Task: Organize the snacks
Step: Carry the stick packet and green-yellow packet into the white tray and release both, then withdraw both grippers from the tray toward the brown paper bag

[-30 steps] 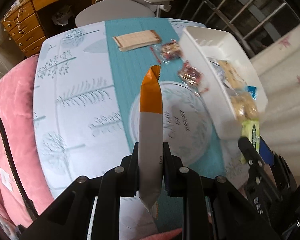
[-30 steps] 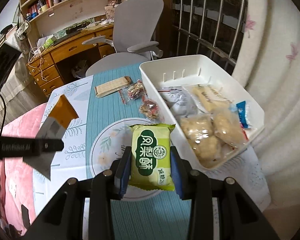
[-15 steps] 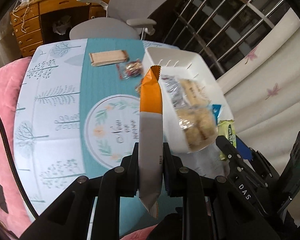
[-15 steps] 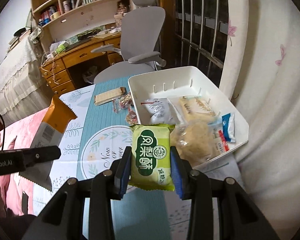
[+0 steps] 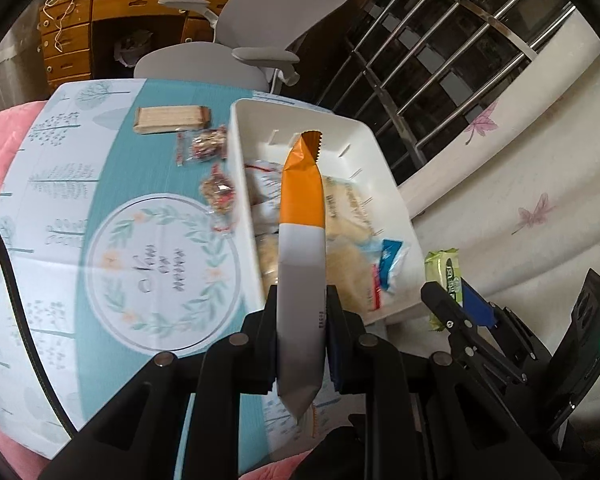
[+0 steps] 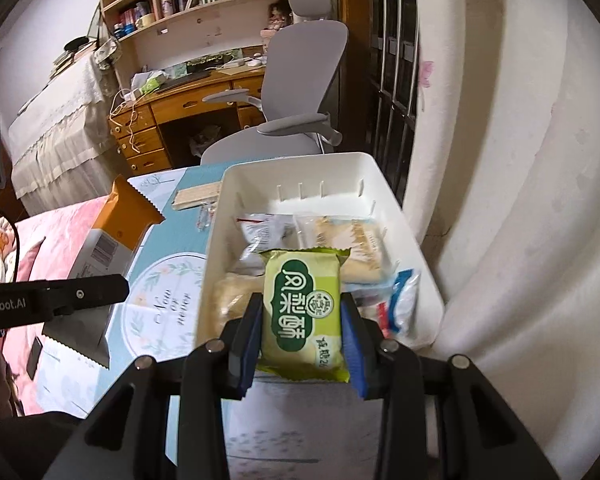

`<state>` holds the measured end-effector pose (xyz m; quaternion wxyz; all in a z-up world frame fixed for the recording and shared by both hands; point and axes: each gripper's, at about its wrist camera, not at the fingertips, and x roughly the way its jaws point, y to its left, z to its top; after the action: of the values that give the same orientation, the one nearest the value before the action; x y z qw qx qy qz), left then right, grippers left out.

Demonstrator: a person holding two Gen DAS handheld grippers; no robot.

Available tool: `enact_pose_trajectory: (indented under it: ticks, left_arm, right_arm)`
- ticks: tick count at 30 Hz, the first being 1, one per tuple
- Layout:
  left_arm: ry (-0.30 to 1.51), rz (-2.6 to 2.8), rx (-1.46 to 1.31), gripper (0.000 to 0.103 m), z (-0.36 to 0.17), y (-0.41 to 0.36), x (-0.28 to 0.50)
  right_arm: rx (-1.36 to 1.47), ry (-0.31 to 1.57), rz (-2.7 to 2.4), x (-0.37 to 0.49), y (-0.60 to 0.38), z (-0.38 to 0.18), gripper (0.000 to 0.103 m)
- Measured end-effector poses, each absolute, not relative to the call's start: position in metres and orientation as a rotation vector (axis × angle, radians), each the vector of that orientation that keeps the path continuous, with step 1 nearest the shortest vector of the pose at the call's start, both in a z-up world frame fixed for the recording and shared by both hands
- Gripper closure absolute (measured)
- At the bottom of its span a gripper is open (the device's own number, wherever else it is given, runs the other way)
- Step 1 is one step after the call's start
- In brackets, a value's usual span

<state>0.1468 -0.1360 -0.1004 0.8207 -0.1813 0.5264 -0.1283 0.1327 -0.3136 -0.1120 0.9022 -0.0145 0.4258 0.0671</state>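
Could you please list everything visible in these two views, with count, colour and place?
white bin: one, white, right side of the table, holding several wrapped snacks
orange and grey packet: one, held upright over the bin's near end
green packet: one, green with dark lettering, held near the bin's near end
wafer pack: one, tan, far end of the tablecloth, left of the bin
small red-mix snack bags: two, clear with reddish contents, on the cloth beside the bin
tablecloth: one, teal and white with tree print
office chair: one, grey, behind the table
wooden desk: one, brown
left hand-held gripper: black, shut on the orange and grey packet
right hand-held gripper: black with blue pads, shut on the green packet
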Motion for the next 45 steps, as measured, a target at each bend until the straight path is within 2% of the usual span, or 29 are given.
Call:
enact_pose_trajectory:
  ticks: [14, 15, 17, 20, 24, 26, 45]
  left_arm:
    - [1.058, -0.374, -0.375, 0.085, -0.092, -0.218, 0.190]
    - [1.059, -0.379, -0.373, 0.082, -0.092, -0.220, 0.191]
    - [1.057, -0.373, -0.374, 0.063, -0.092, -0.224, 0.195]
    - [1.043, -0.349, -0.394, 0.047, -0.092, -0.221, 0.194]
    - [1.072, -0.313, -0.413, 0.044, -0.098, -0.209, 0.194]
    - [1.090, -0.288, -0.410, 0.036, -0.103, -0.202, 0.191]
    - [1.250, -0.188, -0.396, 0.032, -0.145, -0.109, 0.134]
  right_arm:
    - [-0.086, 0.871, 0.214, 0.163, -0.367, -0.118, 0.066]
    - [-0.072, 0.877, 0.215, 0.166, -0.371, -0.119, 0.066]
    - [-0.038, 0.906, 0.215, 0.173, -0.376, -0.123, 0.063]
    - [-0.012, 0.941, 0.207, 0.177, -0.382, -0.129, 0.059]
    - [0.038, 0.965, 0.201, 0.177, -0.388, -0.133, 0.056]
    - [0.054, 0.974, 0.198, 0.177, -0.388, -0.135, 0.056]
    - [0.179, 1.114, 0.200, 0.156, -0.334, -0.157, 0.056]
